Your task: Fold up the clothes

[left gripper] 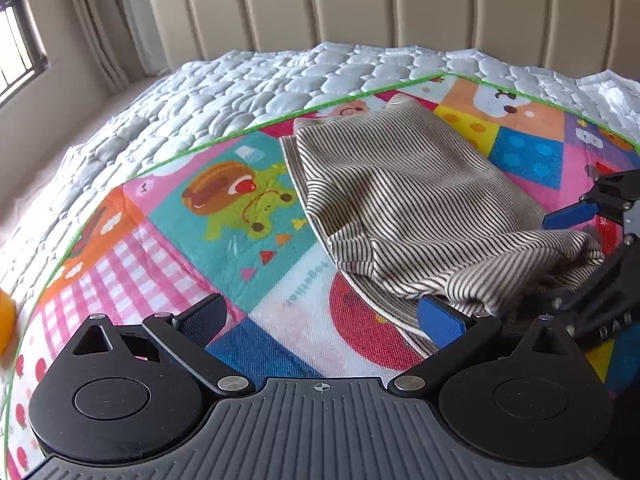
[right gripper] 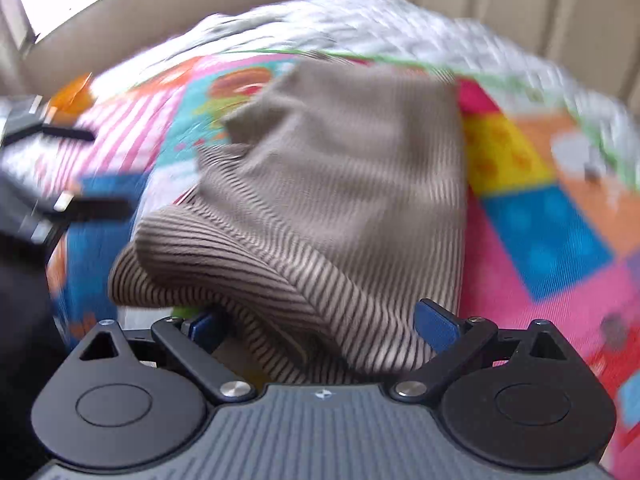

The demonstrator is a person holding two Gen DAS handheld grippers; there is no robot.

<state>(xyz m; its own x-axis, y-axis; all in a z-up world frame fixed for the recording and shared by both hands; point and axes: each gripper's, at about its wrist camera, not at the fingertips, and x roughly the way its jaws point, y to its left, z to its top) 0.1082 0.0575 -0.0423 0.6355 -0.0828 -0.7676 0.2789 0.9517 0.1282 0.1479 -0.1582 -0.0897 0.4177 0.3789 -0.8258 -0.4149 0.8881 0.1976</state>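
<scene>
A: Where's the striped top (left gripper: 404, 200) rel. to the tongs?

B: It lies on the play mat (left gripper: 224, 216) on the bed, folded over w/ a raised bunch at its near end. The left tongs (left gripper: 324, 316) are spread wide, nothing between the fingers; the near hem runs just past the blue pad of the right-side finger (left gripper: 440, 320), the rest of the top being ahead and to the right. The other finger (left gripper: 204, 314) sits over bare mat.

A: And the right tongs (right gripper: 320, 320)?

B: Also spread. In the right wrist view the bunched near end of the top (right gripper: 320, 208) fills the gap and drapes over the left-side finger (right gripper: 202, 326), half hiding it. The fingers aren't pinched on the cloth. That view is blurred, so contact can't be judged finely.

A: Do the two tools see each other?

B: Yes. From the left wrist view the right tongs (left gripper: 596, 240) show at the right edge, at the bunched end, one blue finger above the cloth. From the right wrist view the left tongs (right gripper: 80, 172) are smeared at the left edge, apart from the top.

A: Edges, room?

B: The mat's green border (left gripper: 248, 126) runs just beyond the far end of the top; white quilt (left gripper: 224, 92) past it, then the padded headboard (left gripper: 400, 4). Bare mat lies left of the top and to its right. An orange thing (left gripper: 6, 320) sits at the far left edge, well apart; can't tell what it is.
</scene>
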